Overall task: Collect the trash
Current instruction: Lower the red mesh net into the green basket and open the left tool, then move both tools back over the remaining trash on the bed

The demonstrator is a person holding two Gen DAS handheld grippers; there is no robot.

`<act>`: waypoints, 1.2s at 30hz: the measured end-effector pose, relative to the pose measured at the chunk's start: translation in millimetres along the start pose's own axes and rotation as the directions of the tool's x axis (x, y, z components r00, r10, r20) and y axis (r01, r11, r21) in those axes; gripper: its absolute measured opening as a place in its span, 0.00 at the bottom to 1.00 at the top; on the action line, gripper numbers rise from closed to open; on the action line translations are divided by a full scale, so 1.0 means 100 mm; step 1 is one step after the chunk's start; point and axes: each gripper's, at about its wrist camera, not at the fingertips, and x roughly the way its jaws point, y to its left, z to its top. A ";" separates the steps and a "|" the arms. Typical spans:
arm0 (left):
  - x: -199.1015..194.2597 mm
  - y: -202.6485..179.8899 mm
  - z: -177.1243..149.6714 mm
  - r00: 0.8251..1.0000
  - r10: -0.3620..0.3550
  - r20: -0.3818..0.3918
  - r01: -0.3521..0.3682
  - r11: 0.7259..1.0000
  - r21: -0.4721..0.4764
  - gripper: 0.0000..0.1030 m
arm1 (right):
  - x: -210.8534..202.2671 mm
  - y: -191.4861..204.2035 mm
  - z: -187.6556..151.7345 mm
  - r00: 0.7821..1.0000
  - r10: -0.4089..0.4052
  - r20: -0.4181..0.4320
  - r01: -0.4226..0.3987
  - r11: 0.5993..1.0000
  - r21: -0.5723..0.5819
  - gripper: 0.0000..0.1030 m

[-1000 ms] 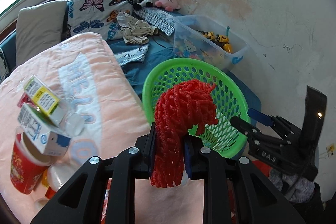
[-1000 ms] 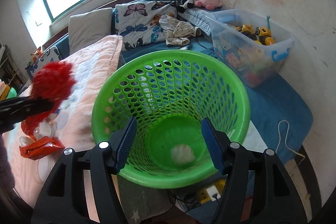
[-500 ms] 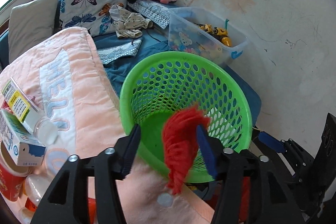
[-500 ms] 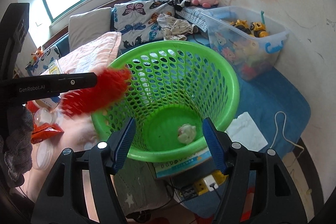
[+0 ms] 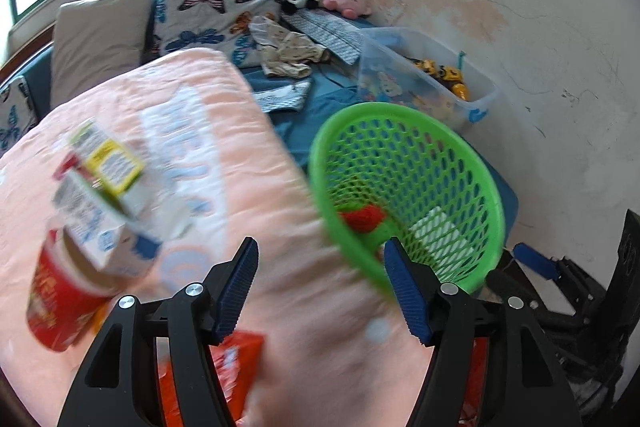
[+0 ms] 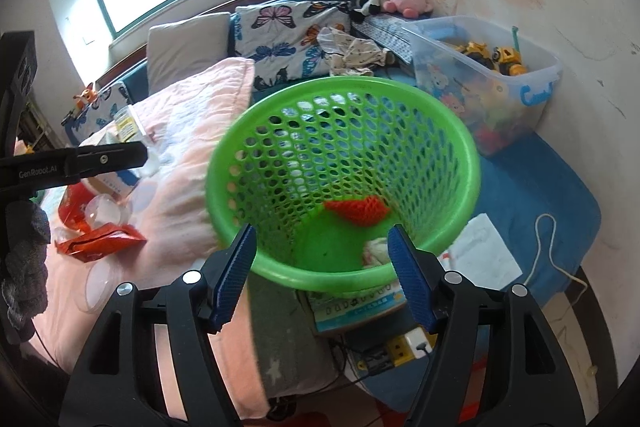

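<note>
A red foam net [image 5: 362, 219] [image 6: 356, 211] lies inside the green mesh basket [image 5: 400, 111] [image 6: 348, 83], beside a crumpled white wad [image 6: 376, 251]. My left gripper [image 5: 320, 247] hangs over the pink blanket [image 5: 256, 195], just left of the basket; its jaws are opening with nothing between them. Cartons [image 5: 108, 159], a red cup [image 5: 56, 299] and an orange-red wrapper [image 5: 236, 359] [image 6: 100, 241] lie on the blanket. My right gripper [image 6: 320, 231] is at the basket's near rim. Its jaws are opening and its pads are not pressing on the rim.
A clear bin of toys [image 6: 488, 83] stands behind the basket by the wall. Pillows [image 6: 188, 43], clothes and plush toys fill the back. Below the basket are a booklet, a power strip [image 6: 400, 347], a white sheet [image 6: 484, 255] and a cord [image 6: 548, 239].
The left gripper opened and let go of the red net, which dropped into the basket. It then swung back left over the blanket. The right gripper stayed at the basket.
</note>
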 end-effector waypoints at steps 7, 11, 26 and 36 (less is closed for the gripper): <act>-0.32 0.53 -0.23 0.998 0.057 0.024 -0.055 0.996 -0.074 0.62 | -0.06 0.29 -0.02 0.999 0.044 -0.003 -0.044 0.998 -0.038 0.67; -0.51 0.80 -0.39 0.995 0.092 0.042 -0.088 0.991 -0.097 0.62 | -0.06 0.48 -0.04 0.998 0.068 -0.015 -0.068 0.995 -0.069 0.67; -0.93 1.45 -0.97 0.988 0.142 0.060 -0.127 0.972 -0.196 0.62 | -0.04 1.24 -0.18 0.974 0.211 -0.079 -0.223 0.948 -0.225 0.67; -0.91 1.66 -1.22 0.988 0.155 0.018 -0.147 0.962 -0.232 0.62 | 0.10 1.80 -0.33 0.957 0.261 -0.124 -0.289 0.870 -0.399 0.67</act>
